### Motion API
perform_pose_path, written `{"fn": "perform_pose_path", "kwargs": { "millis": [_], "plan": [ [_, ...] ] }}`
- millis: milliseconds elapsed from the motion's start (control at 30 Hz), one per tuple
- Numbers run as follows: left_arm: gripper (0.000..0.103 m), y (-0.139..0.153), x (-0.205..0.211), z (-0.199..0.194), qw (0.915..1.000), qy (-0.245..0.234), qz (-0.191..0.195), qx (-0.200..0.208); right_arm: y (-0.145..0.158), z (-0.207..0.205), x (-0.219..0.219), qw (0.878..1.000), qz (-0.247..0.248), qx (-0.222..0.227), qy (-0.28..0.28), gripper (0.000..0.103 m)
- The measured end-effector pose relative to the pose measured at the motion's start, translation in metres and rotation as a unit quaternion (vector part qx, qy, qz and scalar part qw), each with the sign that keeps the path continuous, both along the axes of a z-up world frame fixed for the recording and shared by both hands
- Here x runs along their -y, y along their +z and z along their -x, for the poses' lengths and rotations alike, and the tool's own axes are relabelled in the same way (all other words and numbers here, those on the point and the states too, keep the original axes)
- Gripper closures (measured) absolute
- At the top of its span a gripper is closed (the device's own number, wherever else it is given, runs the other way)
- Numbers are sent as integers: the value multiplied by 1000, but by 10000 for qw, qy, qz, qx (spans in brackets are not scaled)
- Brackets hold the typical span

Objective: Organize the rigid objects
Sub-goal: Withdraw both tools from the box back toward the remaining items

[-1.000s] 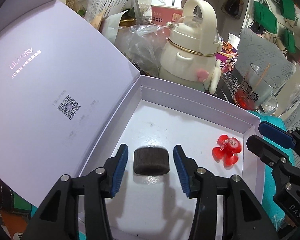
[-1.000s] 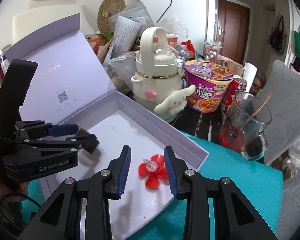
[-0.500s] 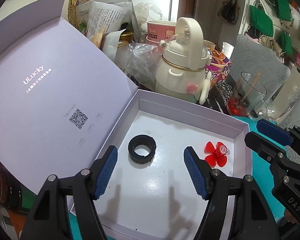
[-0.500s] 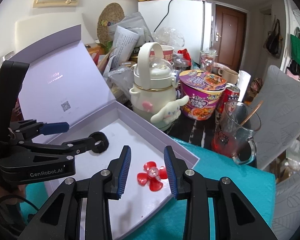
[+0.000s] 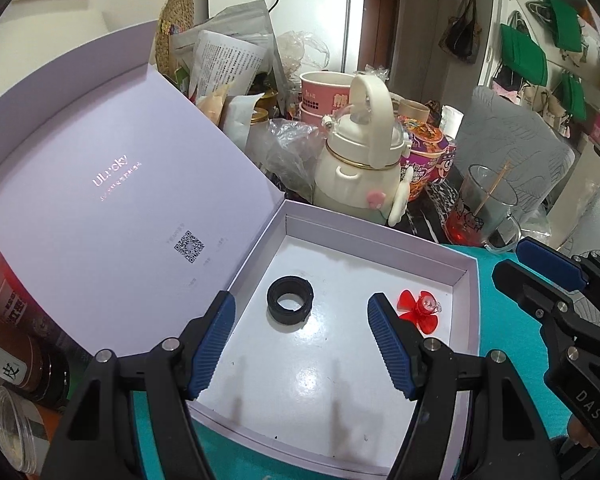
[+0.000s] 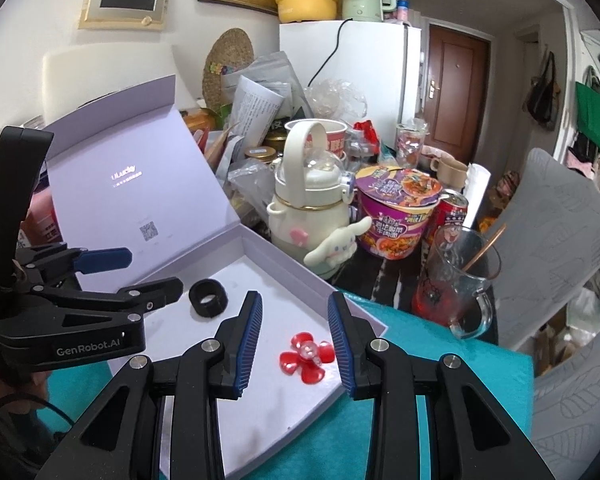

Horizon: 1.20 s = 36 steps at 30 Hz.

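Inside the open box (image 5: 470, 276), two small things lie on the white floor, well apart. Toward the lid (image 5: 100, 200) side sits a ring (image 5: 290, 299): black, matte, short and thick-walled, resting flat with its round hole facing up. Toward the other side lies a fan (image 5: 418, 312): glossy translucent red plastic, a few rounded blades spread flat around a small clear hub. In the right wrist view the ring (image 6: 208, 298) sits farther back and the fan (image 6: 307, 357) nearer.

Both claws hang above the box and touch nothing. The left claw (image 5: 300, 344) is released, its jaws spread wide, with the ring showing in the gap past the tips and the fan just beyond the right-hand blue pad (image 5: 388, 344). The right claw (image 6: 296, 336) is also released, jaws closer together, framing the fan below without contact.

The box rests on a teal cloth (image 6: 440, 360) on the surface, with a cream bottle (image 5: 360, 168) behind its far wall.
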<state>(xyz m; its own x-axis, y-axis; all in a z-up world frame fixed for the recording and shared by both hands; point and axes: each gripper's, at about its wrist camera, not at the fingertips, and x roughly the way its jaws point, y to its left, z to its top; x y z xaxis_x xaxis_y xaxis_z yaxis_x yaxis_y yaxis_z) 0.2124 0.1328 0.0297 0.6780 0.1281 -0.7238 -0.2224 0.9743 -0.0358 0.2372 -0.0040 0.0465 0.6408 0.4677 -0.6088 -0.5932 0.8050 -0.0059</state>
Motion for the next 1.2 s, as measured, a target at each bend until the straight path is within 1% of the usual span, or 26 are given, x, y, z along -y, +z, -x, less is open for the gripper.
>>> {"fn": "perform_pose_path", "kwargs": {
  "millis": [167, 433, 600, 733, 833, 867, 900, 933, 1000, 1033, 1067, 1133, 1200],
  "plan": [
    [35, 19, 6, 23, 9996, 0, -91, 265, 15, 18, 10, 9999, -83, 125, 46, 69],
    [35, 40, 22, 56, 9990, -108, -158, 415, 35, 51, 26, 9993, 67, 368, -34, 69],
    [34, 50, 34, 82, 9984, -173, -159, 520, 45, 74, 36, 9991, 38, 427, -57, 69],
    [34, 58, 41, 103, 9975, -216, -108, 658, 51, 94, 43, 9987, 91, 507, -39, 63],
    [34, 62, 47, 118, 9971, -289, -89, 702, 56, 112, 48, 9979, 144, 632, -48, 63],
    [34, 63, 50, 123, 9970, -316, -96, 706, 58, 118, 50, 9976, 142, 669, -55, 62],
    [34, 64, 52, 128, 9968, -347, -106, 713, 60, 122, 52, 9975, 135, 697, -66, 58],
    [28, 66, 54, 132, 9966, -381, -130, 725, 61, 127, 53, 9973, 129, 718, -86, 51],
    [19, 68, 57, 142, 9958, -441, -179, 785, 64, 137, 57, 9970, 105, 749, -130, 43],
    [16, 70, 59, 147, 9953, -460, -190, 827, 66, 142, 58, 9968, 103, 775, -136, 43],
    [15, 72, 60, 154, 9947, -496, -177, 883, 67, 147, 59, 9966, 123, 799, -144, 42],
    [15, 74, 61, 163, 9938, -574, -143, 939, 69, 158, 61, 9959, 160, 870, -184, 35],
    [15, 75, 62, 172, 9936, -625, -113, 933, 71, 169, 65, 9955, 171, 912, -216, 32]
  ]
}}
